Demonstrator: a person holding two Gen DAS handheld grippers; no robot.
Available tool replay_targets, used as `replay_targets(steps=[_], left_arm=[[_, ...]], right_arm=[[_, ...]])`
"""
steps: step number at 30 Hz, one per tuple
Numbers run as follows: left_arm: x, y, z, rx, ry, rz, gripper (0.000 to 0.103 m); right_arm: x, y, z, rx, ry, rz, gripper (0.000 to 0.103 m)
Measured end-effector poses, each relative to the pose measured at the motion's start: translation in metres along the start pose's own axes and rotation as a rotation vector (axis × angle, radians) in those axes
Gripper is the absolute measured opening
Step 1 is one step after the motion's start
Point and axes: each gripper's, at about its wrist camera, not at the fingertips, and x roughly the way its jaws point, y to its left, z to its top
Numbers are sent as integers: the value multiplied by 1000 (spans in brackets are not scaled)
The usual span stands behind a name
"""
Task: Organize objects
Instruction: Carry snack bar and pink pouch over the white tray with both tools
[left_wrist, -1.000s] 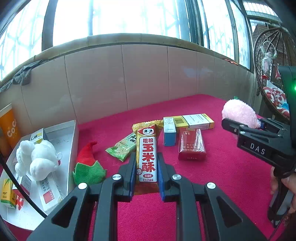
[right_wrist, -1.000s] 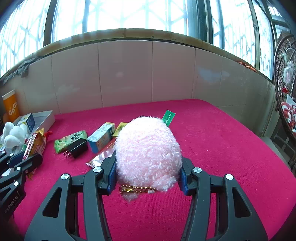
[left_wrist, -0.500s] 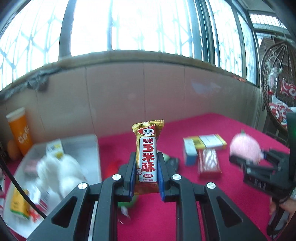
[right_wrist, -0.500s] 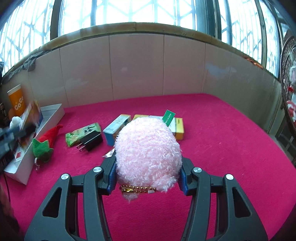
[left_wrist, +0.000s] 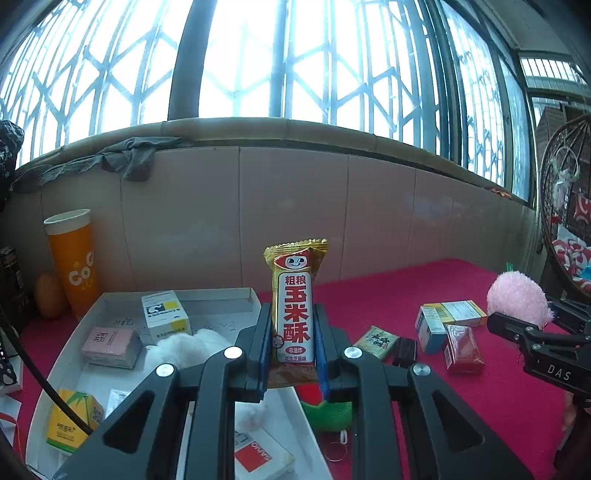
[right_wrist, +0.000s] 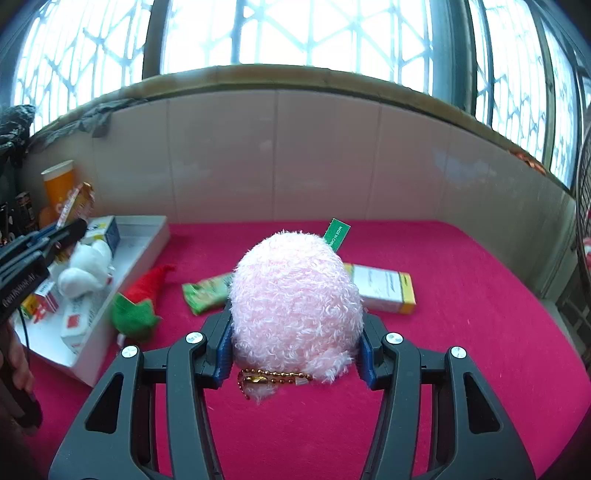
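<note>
Both my tools are loaded: left gripper (left_wrist: 293, 354) clamps an upright corn snack bar (left_wrist: 295, 306), right gripper (right_wrist: 293, 354) squeezes a pink plush ball (right_wrist: 295, 302).

The left gripper (left_wrist: 293, 347) carried the snack bar (left_wrist: 296, 306) up off the red cloth (left_wrist: 480, 398) and across to the left, until it hung over the near right corner of the white tray (left_wrist: 66, 354). The right gripper (right_wrist: 295, 350) swung left with the pink plush ball (right_wrist: 295, 306), bringing the tray and the green-and-red toy (right_wrist: 138, 299) closer.
</note>
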Motion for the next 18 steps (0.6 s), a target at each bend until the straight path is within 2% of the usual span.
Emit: replay_targets(steps=[8, 18], left_arm=[[-3, 31, 5, -71, -8, 36, 19], [2, 99, 7, -228, 2, 160, 19]], right_arm=[[-4, 33, 23, -47, -29, 51, 52], [6, 88, 58, -96, -10, 208, 52]])
